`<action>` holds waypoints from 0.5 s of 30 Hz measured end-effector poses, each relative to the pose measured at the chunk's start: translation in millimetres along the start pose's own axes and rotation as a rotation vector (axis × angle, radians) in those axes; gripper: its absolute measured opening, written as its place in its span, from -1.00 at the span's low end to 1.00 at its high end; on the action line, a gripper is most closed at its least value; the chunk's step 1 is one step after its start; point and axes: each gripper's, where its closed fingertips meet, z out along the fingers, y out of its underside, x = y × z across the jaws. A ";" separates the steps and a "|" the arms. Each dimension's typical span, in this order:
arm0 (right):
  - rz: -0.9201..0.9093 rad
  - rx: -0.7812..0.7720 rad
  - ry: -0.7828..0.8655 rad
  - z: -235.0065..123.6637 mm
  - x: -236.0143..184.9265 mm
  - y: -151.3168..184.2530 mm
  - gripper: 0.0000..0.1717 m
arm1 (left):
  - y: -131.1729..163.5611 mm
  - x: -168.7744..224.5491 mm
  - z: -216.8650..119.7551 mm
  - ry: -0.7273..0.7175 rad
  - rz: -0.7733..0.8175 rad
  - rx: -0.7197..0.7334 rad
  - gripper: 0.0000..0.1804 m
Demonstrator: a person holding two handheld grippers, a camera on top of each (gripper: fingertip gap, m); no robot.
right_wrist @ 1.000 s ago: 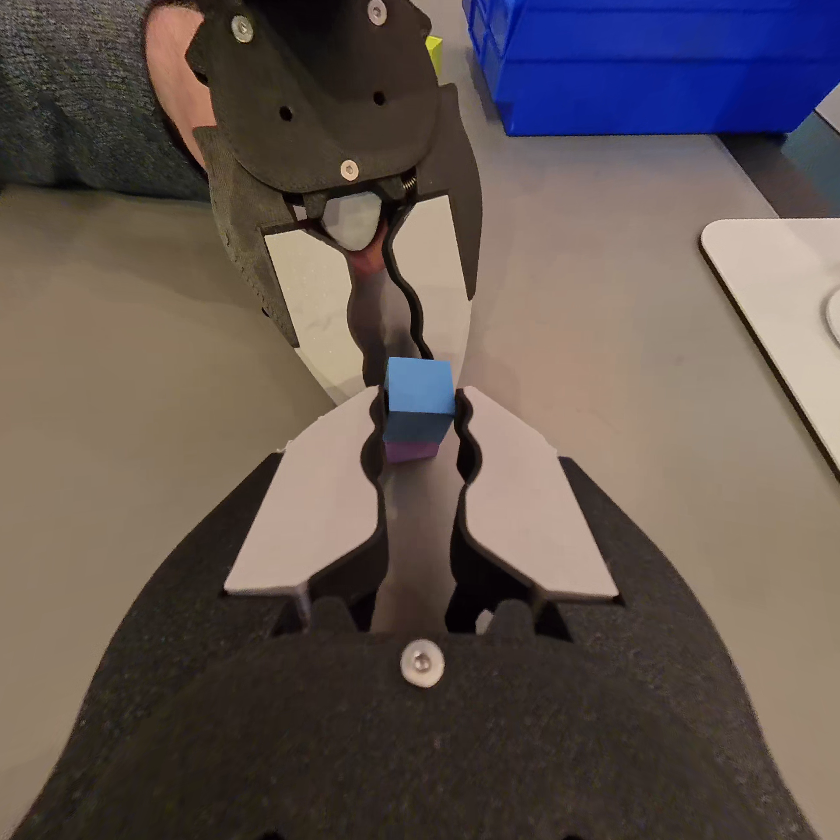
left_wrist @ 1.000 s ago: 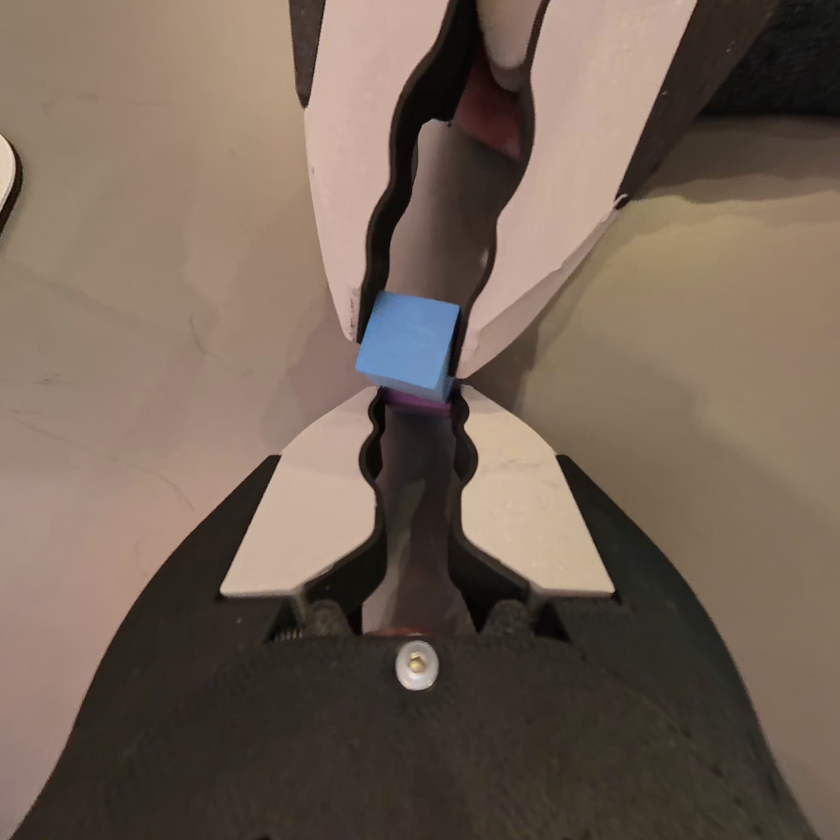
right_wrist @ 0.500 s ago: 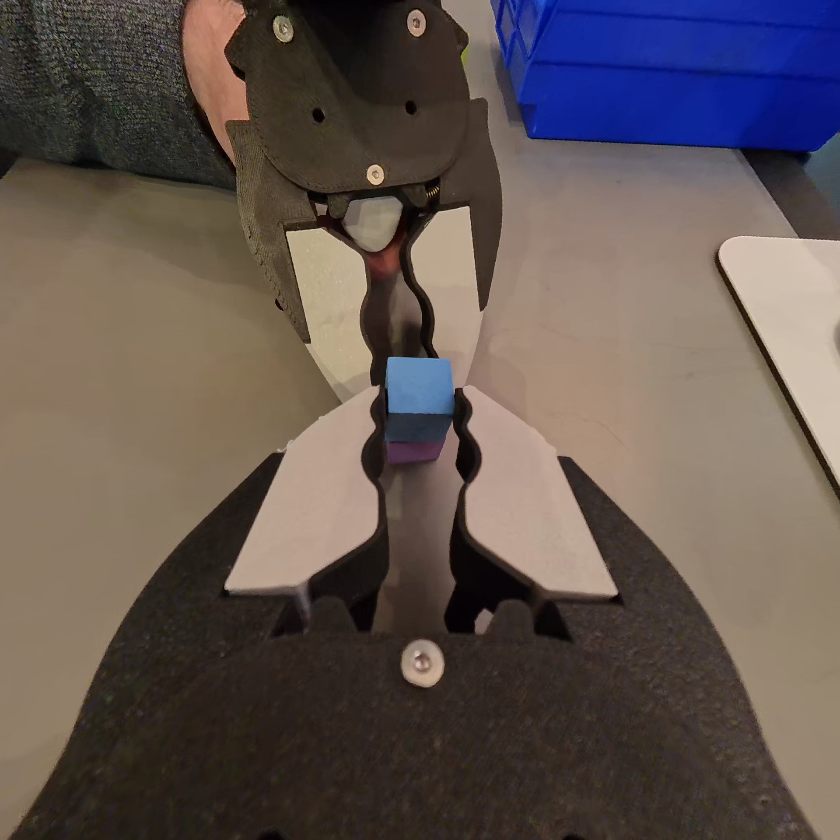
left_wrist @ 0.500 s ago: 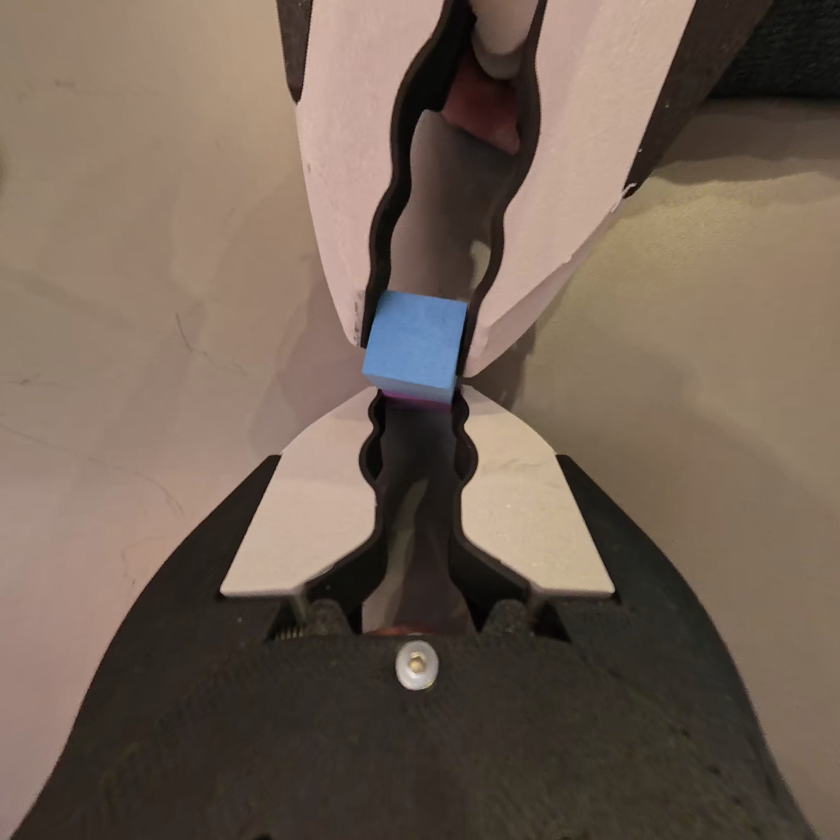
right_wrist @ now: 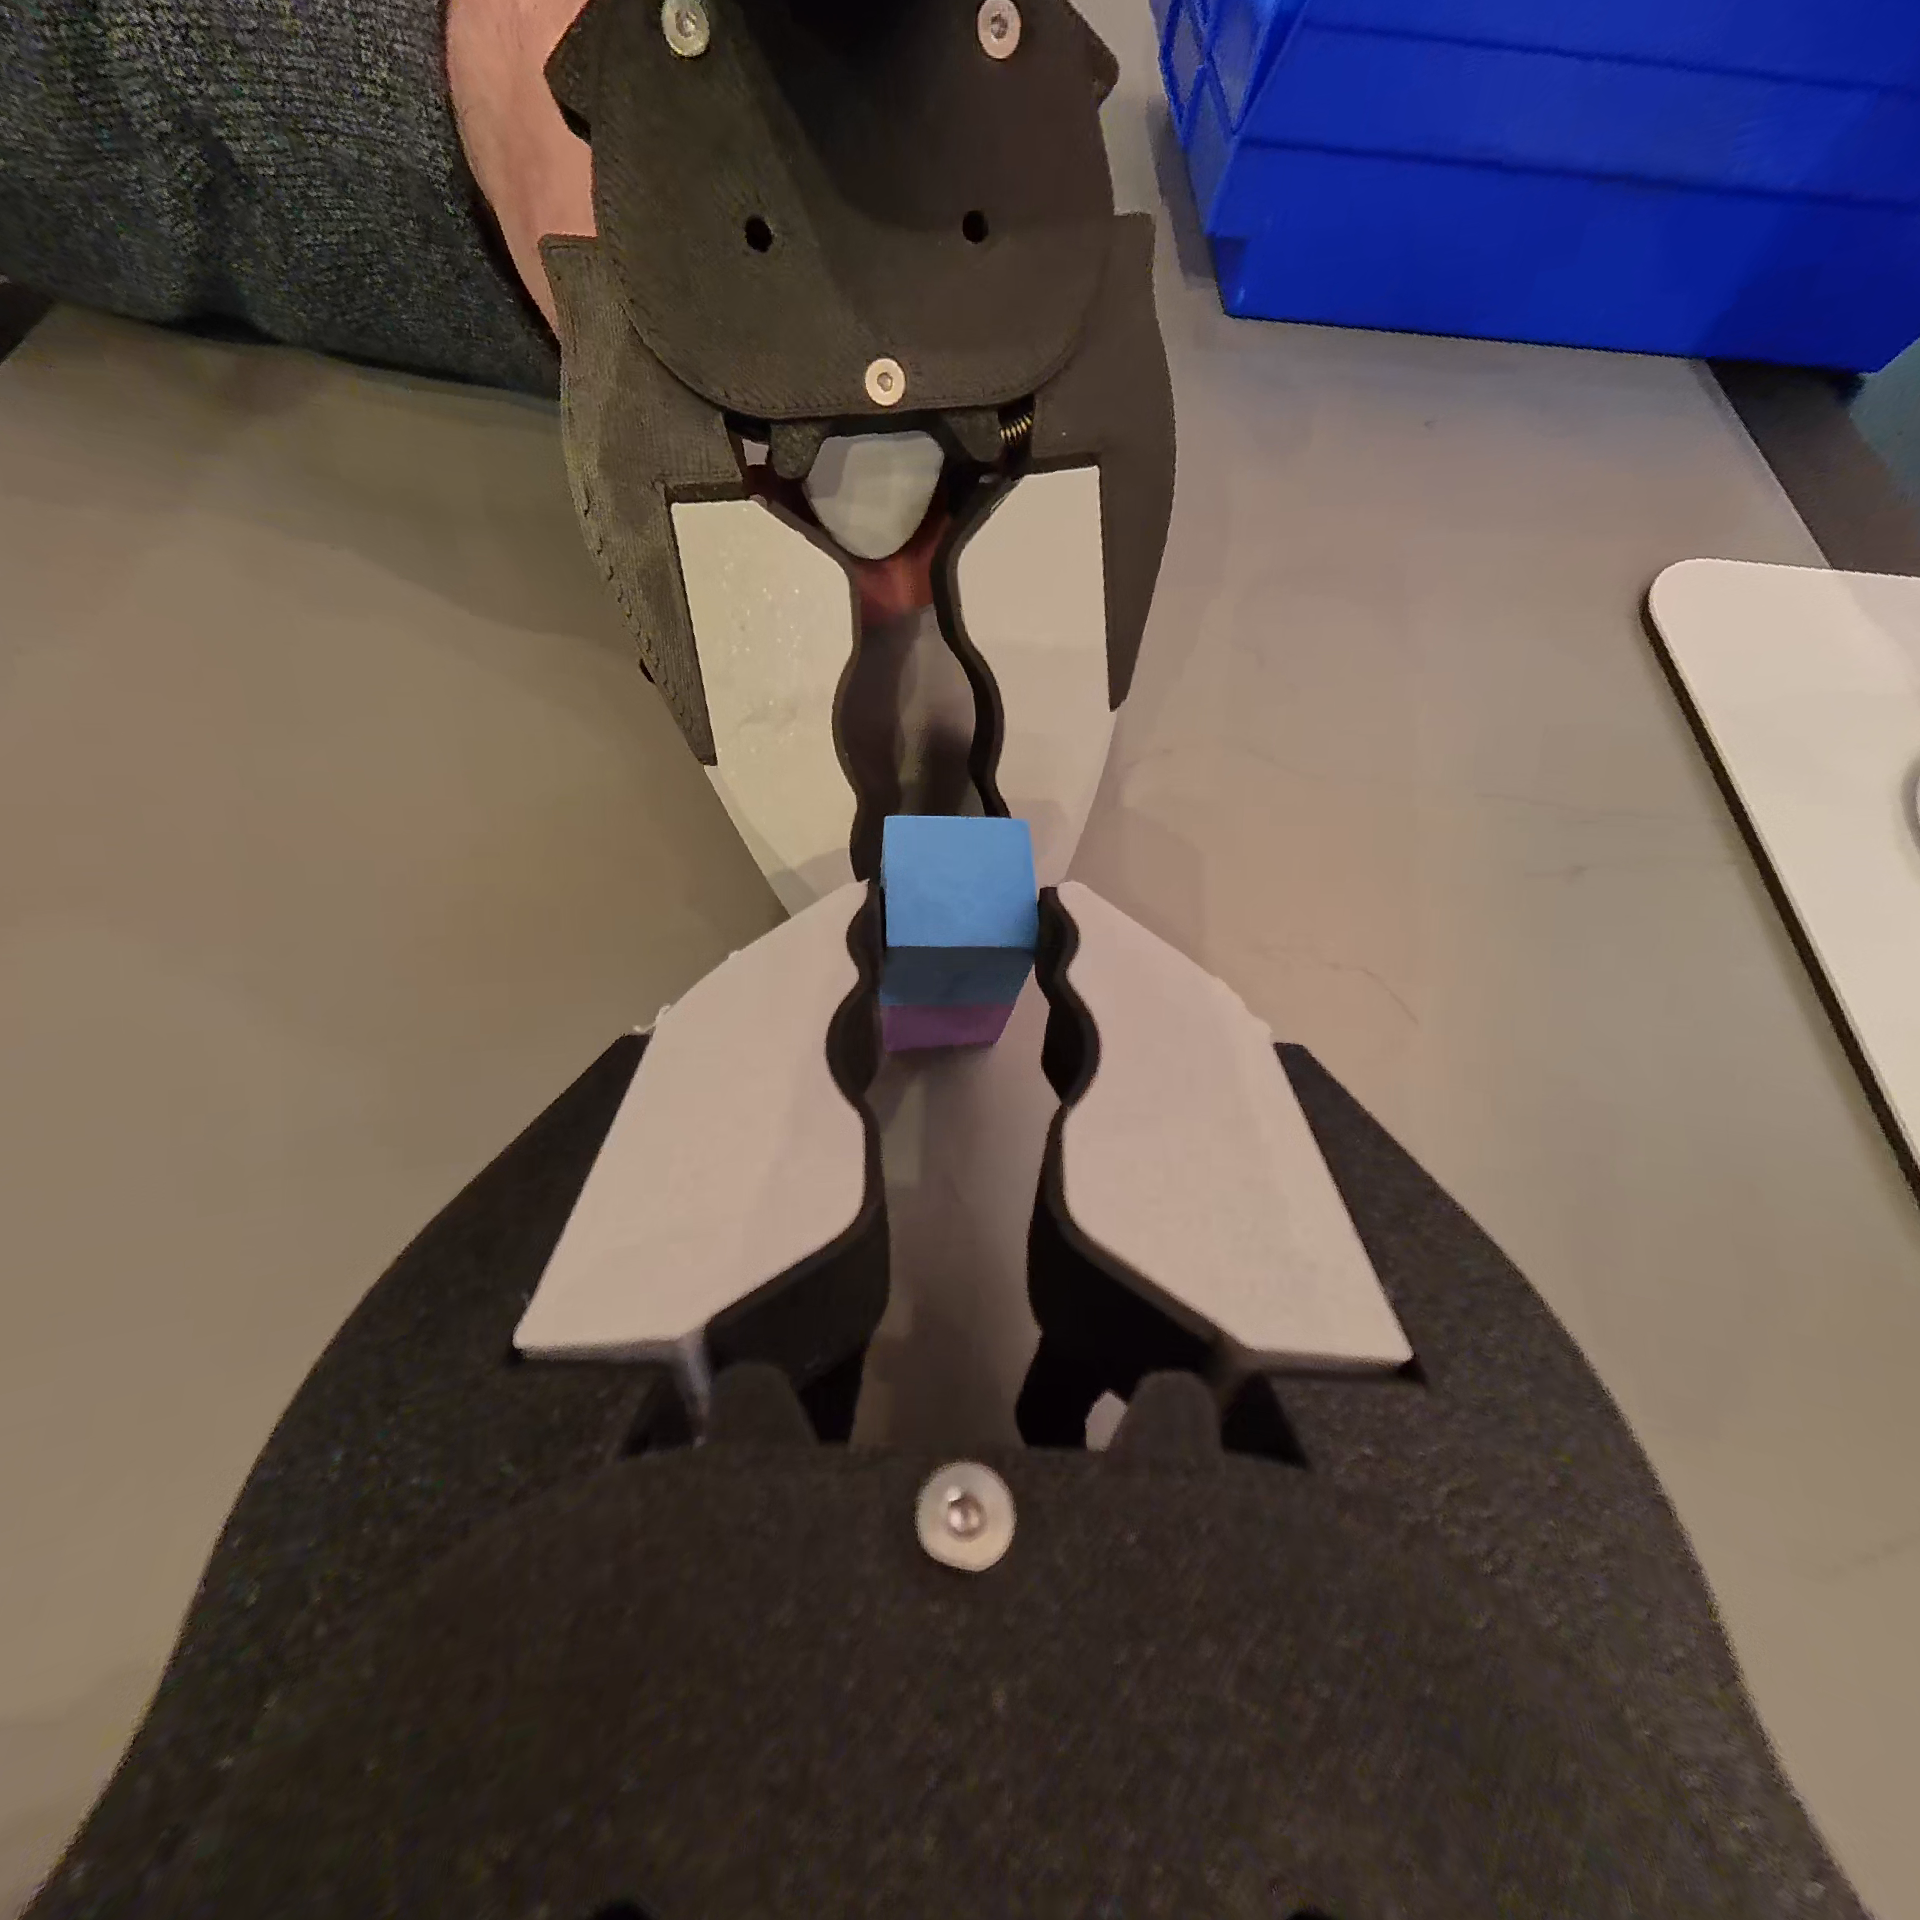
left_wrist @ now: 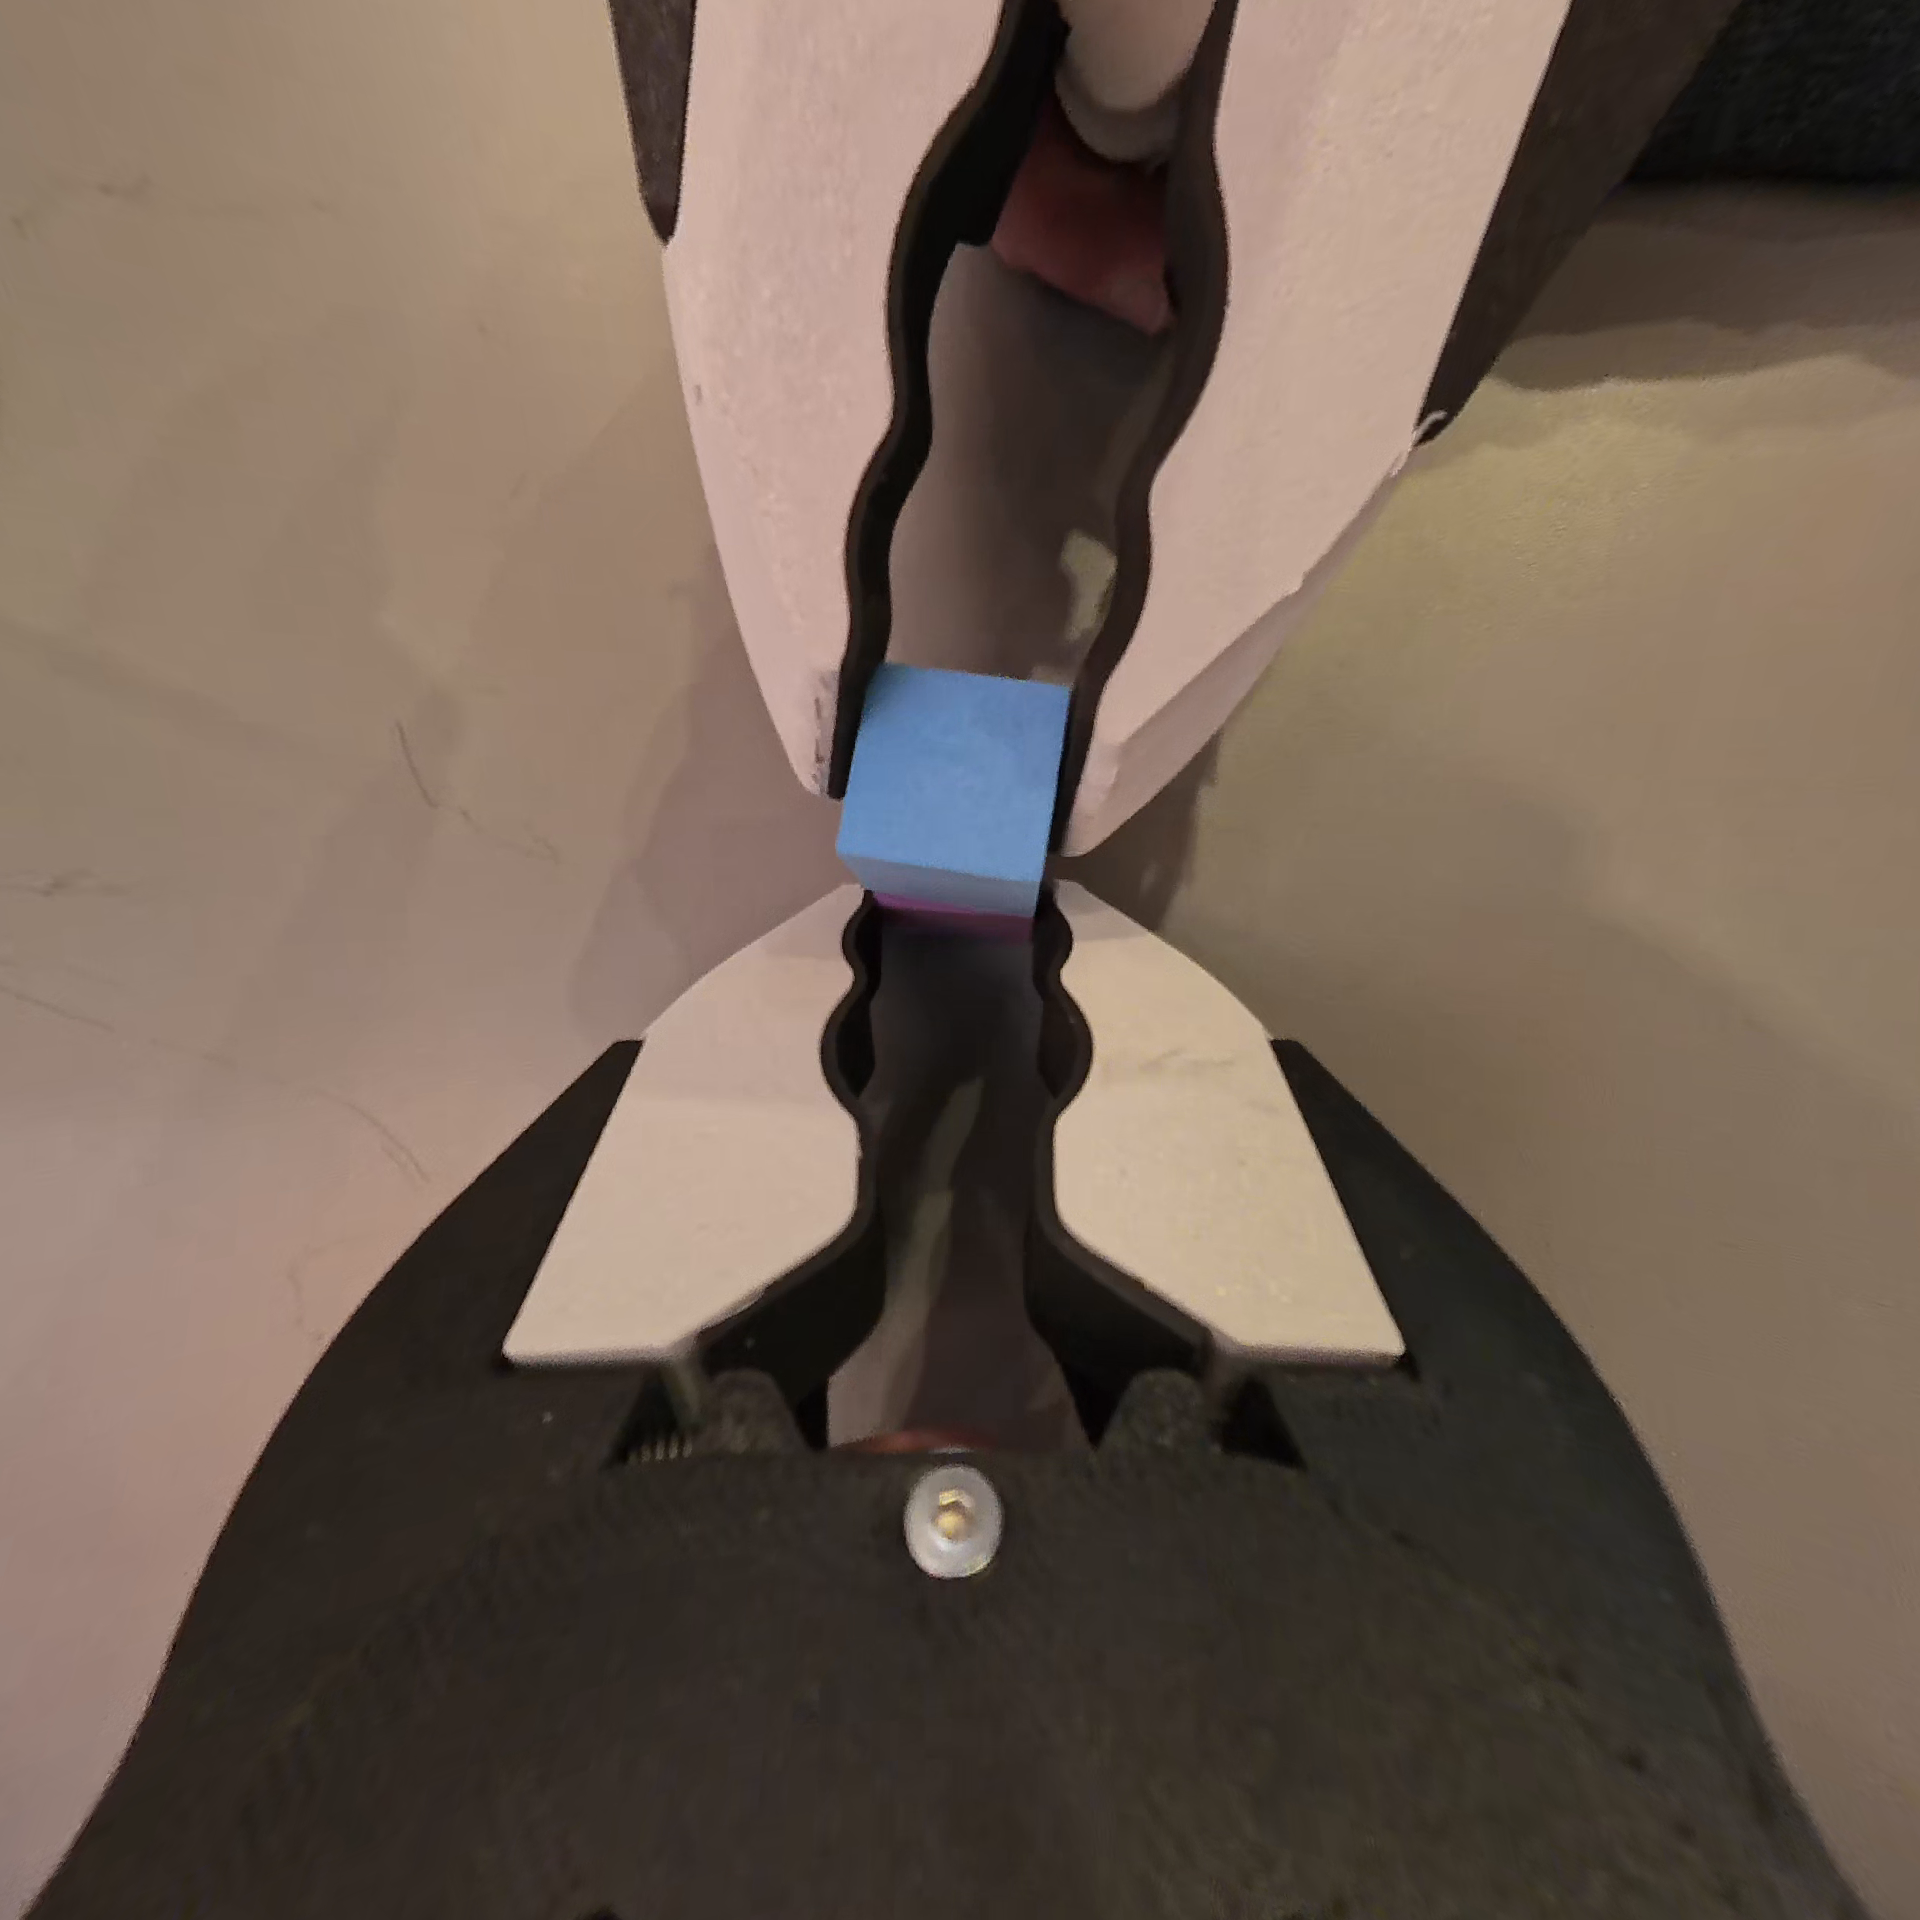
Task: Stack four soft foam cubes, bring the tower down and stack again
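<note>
Left view: my left tongs (left_wrist: 951, 914) grip the purple cube (left_wrist: 951, 918) beneath the blue cube (left_wrist: 954, 781), pinched by my right tongs (left_wrist: 954, 821).

Right view: both cubes sit stacked on the table (right_wrist: 312, 935); the blue bin's (right_wrist: 1558, 187) inside is hidden.

No writing, label, brand, number or sign can be read in either view — not on the blue bin (right_wrist: 1558, 177) at upper right, nor on the pale board (right_wrist: 1808, 790) at the right edge, nor on the worktop (right_wrist: 312, 831).
</note>
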 end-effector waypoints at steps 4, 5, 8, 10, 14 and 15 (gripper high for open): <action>0.002 0.000 -0.002 0.1 0.0 0.1 -0.68 | 0.1 0.0 0.1 0.003 -0.001 -0.001 -0.69; 0.004 -0.002 -0.002 0.3 0.0 0.3 -0.68 | 0.0 0.0 0.1 0.004 -0.001 -0.003 -0.69; 0.008 -0.016 0.000 1.8 0.5 1.8 -0.60 | -0.1 0.9 0.2 0.004 0.006 -0.008 -0.65; 0.012 -0.009 -0.007 1.7 -0.4 0.5 -0.54 | -0.1 2.1 0.7 0.008 0.000 -0.009 -0.58; 0.034 0.034 0.000 -7.3 3.5 -3.6 -0.49 | -1.1 1.1 -4.9 -0.003 -0.015 0.002 -0.47; 0.047 0.057 -0.002 -11.3 4.2 -5.5 -0.47 | -1.6 0.8 -9.3 -0.011 -0.025 0.011 -0.43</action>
